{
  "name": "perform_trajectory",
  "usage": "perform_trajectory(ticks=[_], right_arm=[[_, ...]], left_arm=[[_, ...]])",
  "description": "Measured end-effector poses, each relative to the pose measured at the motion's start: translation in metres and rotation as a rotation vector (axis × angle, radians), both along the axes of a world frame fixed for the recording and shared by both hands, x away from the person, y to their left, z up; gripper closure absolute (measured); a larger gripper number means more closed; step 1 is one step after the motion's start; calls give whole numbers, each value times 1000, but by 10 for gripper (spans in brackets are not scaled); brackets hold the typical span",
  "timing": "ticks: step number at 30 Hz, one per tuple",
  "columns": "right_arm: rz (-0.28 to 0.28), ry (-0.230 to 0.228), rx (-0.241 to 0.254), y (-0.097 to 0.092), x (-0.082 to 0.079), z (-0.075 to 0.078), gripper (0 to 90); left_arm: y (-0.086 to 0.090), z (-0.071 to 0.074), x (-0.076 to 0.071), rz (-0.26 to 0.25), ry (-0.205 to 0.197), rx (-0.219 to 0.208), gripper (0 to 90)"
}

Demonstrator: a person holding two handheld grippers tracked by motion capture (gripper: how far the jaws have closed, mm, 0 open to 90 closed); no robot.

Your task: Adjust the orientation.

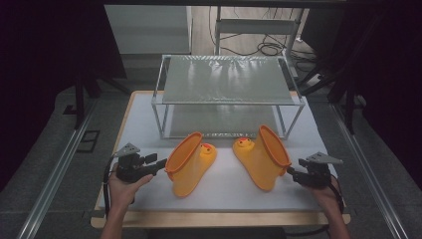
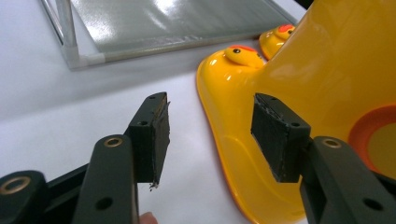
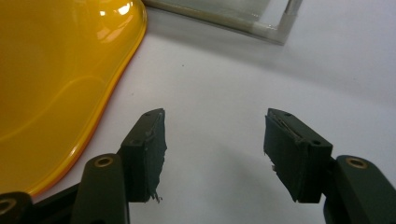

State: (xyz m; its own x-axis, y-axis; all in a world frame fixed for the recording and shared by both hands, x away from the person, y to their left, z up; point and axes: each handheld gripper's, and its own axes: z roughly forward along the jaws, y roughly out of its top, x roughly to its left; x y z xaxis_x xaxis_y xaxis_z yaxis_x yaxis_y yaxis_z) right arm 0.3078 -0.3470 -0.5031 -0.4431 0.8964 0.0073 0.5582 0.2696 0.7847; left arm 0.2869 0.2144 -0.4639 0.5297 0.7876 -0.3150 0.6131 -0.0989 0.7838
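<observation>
Two yellow rubber rain boots with duck faces on the toes stand on the white table, toes turned toward each other, just in front of the two-tier metal rack [image 1: 229, 79]. Left boot [image 1: 189, 162] leans, orange-lined opening tipped toward the left gripper [image 1: 160, 165]; right boot [image 1: 261, 157] likewise tips toward the right gripper [image 1: 292, 172].

Left gripper sits just beside its boot's shaft — jaws wide, nothing between them. Right gripper also wide and empty, boot off to its side, not touching.

Handling, as a judgement: boots look light, glossy and slick, with hollow flexible walls that would give under a squeeze. The rounded foot offers no purchase. Best hold looks like the top rim of the shaft — one pad inside the opening, one outside — pinching the wall.
</observation>
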Motion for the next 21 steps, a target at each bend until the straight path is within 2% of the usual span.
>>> perform_trajectory(ticks=[3, 5, 9, 11, 12, 13, 14, 15, 18, 19, 21], right_arm=[[12, -3, 3, -1, -1, 3, 451], [29, -3, 8, 1, -2, 4, 536], [103, 15, 11, 6, -3, 6, 713], [140, 22, 11, 9, -2, 6, 778], [140, 22, 11, 9, -2, 6, 778], [190, 29, 15, 14, -2, 6, 837], [213, 32, 8, 18, -1, 6, 860], [213, 32, 8, 18, -1, 6, 860], [300, 45, -3, 32, -2, 5, 894], [349, 39, -33, 41, -3, 5, 898], [356, 44, -44, 44, -3, 6, 899]], left_arm=[[-1, 0, -1, 0, -2, 3, 468], [-1, 0, -2, -3, -2, 1, 463], [-2, 2, -2, -5, -6, -3, 457], [-3, 1, -2, -10, -3, 0, 452], [-3, 0, -2, -11, 0, 2, 452], [-4, 0, -2, -11, 3, 4, 451], [-5, -1, -2, -11, 5, 5, 451], [-6, -1, -2, -13, 6, 5, 451], [-8, 0, -2, -18, 4, 6, 449], [-8, 0, -2, -19, 4, 6, 448], [-8, 1, -3, -19, 3, 5, 447]])
